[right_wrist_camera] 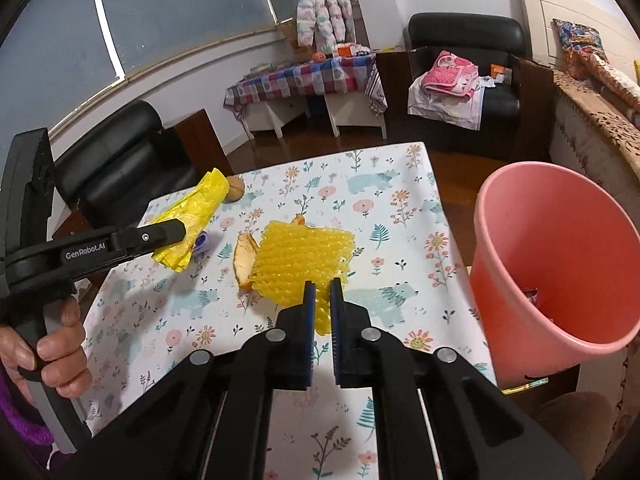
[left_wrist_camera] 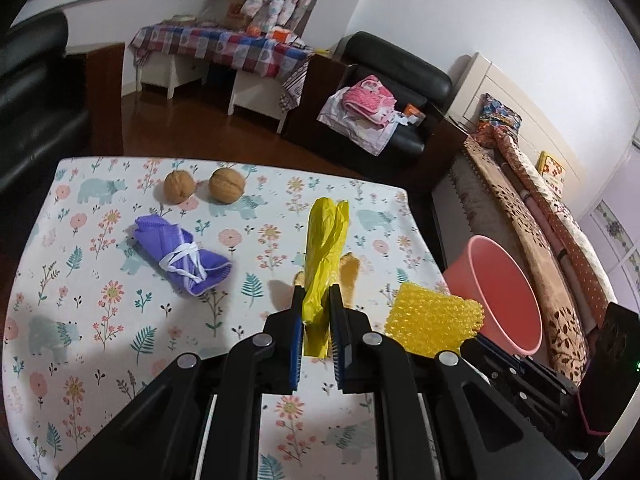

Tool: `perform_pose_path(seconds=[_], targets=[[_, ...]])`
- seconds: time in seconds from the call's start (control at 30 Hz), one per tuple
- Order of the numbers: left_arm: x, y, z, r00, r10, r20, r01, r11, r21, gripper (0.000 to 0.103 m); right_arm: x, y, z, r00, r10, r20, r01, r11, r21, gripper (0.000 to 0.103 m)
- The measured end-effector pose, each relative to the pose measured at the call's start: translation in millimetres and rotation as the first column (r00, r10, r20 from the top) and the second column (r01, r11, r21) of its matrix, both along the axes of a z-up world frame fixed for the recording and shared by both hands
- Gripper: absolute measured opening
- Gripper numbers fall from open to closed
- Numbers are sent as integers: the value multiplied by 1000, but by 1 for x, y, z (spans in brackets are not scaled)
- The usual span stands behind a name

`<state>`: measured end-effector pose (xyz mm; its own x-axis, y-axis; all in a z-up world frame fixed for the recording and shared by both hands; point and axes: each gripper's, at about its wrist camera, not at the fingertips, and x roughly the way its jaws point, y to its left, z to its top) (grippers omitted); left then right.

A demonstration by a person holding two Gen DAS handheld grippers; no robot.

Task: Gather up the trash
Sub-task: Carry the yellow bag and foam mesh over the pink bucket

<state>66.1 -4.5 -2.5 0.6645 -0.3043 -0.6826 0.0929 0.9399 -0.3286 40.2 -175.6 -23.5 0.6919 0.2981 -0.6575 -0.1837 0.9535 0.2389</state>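
Observation:
My left gripper [left_wrist_camera: 316,294] is shut on a yellow plastic bag [left_wrist_camera: 324,248] and holds it above the flowered table; it also shows in the right wrist view [right_wrist_camera: 192,216]. My right gripper [right_wrist_camera: 323,286] is shut on a sheet of yellow bubble wrap [right_wrist_camera: 304,256], also seen in the left wrist view [left_wrist_camera: 432,320]. An orange peel [right_wrist_camera: 245,258] lies beside the bubble wrap. A purple face mask [left_wrist_camera: 182,254] and two walnuts [left_wrist_camera: 180,186] [left_wrist_camera: 227,185] lie on the table. A pink bin [right_wrist_camera: 560,256] stands off the table's right edge.
The table [left_wrist_camera: 80,320] has a flowered cloth. Black armchairs [right_wrist_camera: 120,152] stand behind and to the left. A bed [left_wrist_camera: 540,220] lies on the right past the bin. A second table with a checked cloth [left_wrist_camera: 224,46] stands at the far wall.

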Motion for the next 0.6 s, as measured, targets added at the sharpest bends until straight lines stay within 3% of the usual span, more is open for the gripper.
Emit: perform_pose_path(seconds=[0.6], targets=[[-10,-53,12,998,-65,5,65,997,50,11,-23,-50,13,990,-125,64,121,991,60,7]])
